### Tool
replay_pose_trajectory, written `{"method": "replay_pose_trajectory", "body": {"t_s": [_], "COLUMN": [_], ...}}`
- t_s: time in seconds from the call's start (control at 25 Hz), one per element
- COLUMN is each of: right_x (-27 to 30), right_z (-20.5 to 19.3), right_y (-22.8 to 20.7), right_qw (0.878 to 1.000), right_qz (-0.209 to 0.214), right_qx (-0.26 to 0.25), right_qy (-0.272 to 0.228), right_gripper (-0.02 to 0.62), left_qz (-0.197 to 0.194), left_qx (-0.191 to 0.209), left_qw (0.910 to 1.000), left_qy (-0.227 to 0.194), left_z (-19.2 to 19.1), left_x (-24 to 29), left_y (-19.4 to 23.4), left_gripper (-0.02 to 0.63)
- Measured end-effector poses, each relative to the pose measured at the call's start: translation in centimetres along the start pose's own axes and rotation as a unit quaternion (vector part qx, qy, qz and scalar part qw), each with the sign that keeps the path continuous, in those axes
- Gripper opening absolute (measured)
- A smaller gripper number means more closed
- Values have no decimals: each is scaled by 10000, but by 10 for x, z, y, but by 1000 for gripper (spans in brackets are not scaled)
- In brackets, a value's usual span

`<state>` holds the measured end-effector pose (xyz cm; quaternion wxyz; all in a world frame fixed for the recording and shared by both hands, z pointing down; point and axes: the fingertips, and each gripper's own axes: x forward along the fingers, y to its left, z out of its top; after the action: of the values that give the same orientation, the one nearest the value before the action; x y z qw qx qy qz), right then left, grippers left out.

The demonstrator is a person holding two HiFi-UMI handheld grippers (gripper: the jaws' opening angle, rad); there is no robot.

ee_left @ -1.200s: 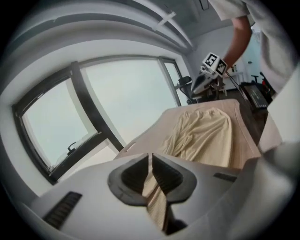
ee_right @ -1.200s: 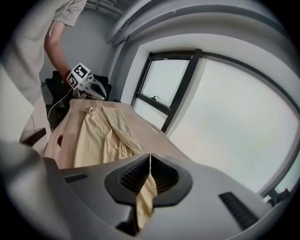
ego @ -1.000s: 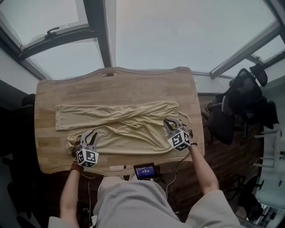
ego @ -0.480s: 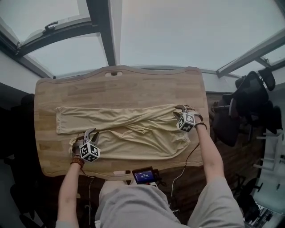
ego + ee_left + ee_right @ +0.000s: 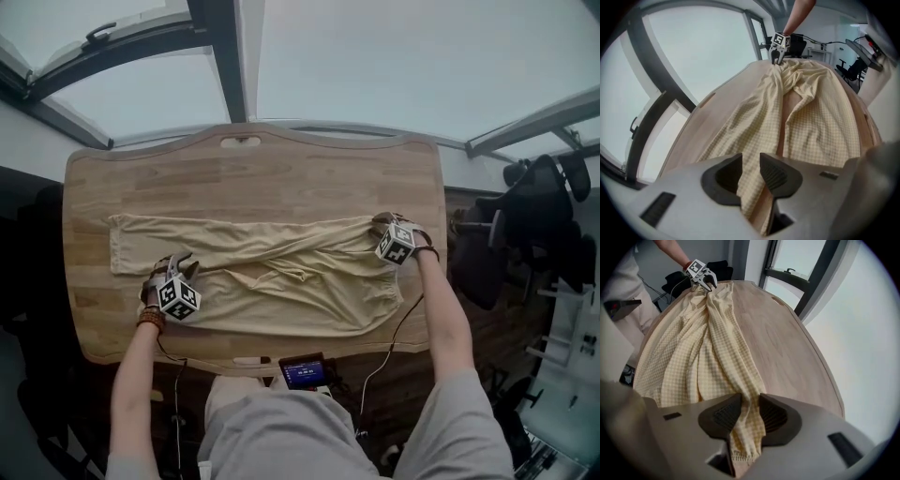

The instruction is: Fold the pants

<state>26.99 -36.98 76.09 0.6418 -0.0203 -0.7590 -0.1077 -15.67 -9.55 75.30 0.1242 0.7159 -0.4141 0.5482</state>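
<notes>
At 6 o'clock in the head view, nearest the person, a small screen [image 5: 303, 371] sits at the near edge of the wooden surface [image 5: 234, 178]. The pale yellow checked pants [image 5: 281, 272] lie flat across that surface from 9 to 3 o'clock. Their wide end is at 3 o'clock and the two legs run toward 9, the far leg reaching further than the near one.

At about 8 o'clock the left hand-held gripper [image 5: 176, 261] points steeply down onto the end of the near leg. In its own view the left hand-held gripper [image 5: 751, 161] has jaws that stand apart and have just been opening. A strip of the pants [image 5: 811, 103] runs through the gap without being pinched.

At 3 o'clock the right hand-held gripper [image 5: 381, 221] stands over the far corner of the wide end. Seen from its own camera, the right hand-held gripper [image 5: 750, 404] also has its jaws apart, just opening. A loose bunch of the pants [image 5: 693, 348] sits between the pads, and a stitched edge hangs below them.

At 12 o'clock the far edge of the surface has a slot [image 5: 241, 142]. Beyond it is a large window [image 5: 375, 66], and a dark chair [image 5: 544, 187] stands off at 3 o'clock.
</notes>
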Motion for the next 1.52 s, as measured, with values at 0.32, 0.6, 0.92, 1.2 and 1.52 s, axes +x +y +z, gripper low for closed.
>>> {"method": "replay_pose_trajectory", "body": {"t_s": [0.32,0.6,0.92,1.2,1.52], "right_x": [-29,-100,-148,-130,-97], "right_z": [10,9,-6,-28,-50], "right_y": [3,45,132,229,302], "right_qw": [9980,9895,9815,9868,9892], "right_qz": [-439,-949,-1363,-962,-150], "right_qx": [1,-418,-446,-66,263], "right_qy": [-465,-1011,-1270,-1304,-1436], "right_gripper": [9,9,9,8,11], "left_qz": [-47,762,1297,926,612], "left_qx": [-188,-145,630,1192,594], "left_qw": [9998,9958,9873,9878,9963], "left_qy": [111,-496,-673,-394,140], "left_z": [4,21,24,-10,-47], "left_x": [2,-58,-112,-129,-116], "left_y": [2,17,-17,-114,-173], "left_gripper": [14,12,12,12,12]}}
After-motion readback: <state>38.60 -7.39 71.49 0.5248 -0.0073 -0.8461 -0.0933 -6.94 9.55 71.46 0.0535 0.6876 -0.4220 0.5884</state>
